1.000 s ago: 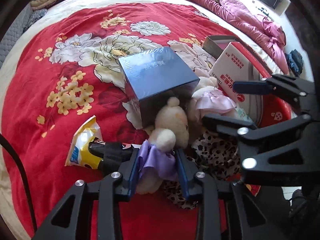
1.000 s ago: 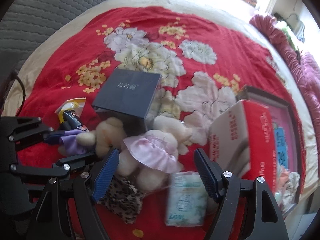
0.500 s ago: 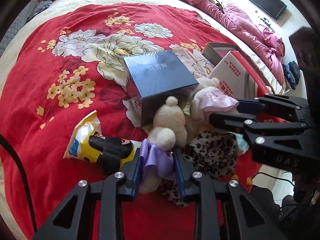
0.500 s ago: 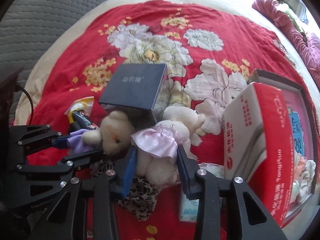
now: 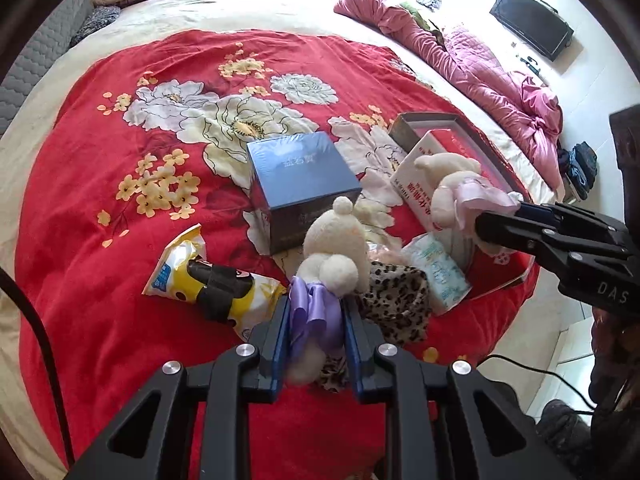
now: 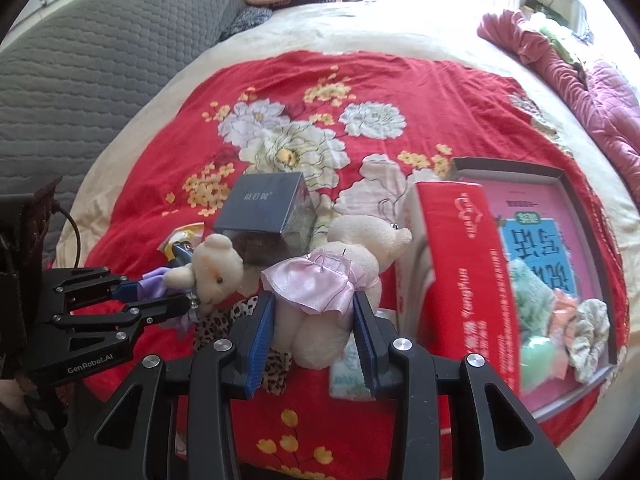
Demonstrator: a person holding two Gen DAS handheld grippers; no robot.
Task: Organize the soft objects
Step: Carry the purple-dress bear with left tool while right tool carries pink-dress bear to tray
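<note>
The bed (image 6: 400,40) is big, with a red flower blanket (image 5: 100,200) on top. At the right side lies a flat tray box (image 6: 560,178) that already has soft things in it, like a green cloth (image 6: 528,300) and a hair scrunchie (image 6: 588,332). A tall red carton (image 6: 460,280) leans at its near edge. My guess is that the 2 bears should go into that tray box.

To do this step well, lift both bears up high enough to pass over the red carton. Move slow, so the bears do not swing and knock the blue box (image 5: 300,172) or the carton. Keep the 2 hands apart so they do not bump.

The right hand-held gripper (image 6: 314,328) is closed on the bear in the pink dress (image 6: 328,280), squeezing its tummy and legs. This bear hangs above the blanket, just beside the red carton. It is cream and fluffy, and its dress is shiny.

The left hand-held gripper (image 5: 314,336) is closing tighter on the bear with the purple bow (image 5: 336,248). Its pads press on the bow and the body. This bear is cream too, with round ears. It sits over a spotty leopard cloth (image 5: 396,300), near a yellow snack bag (image 5: 208,280) and a small tissue pack (image 5: 440,268).
</note>
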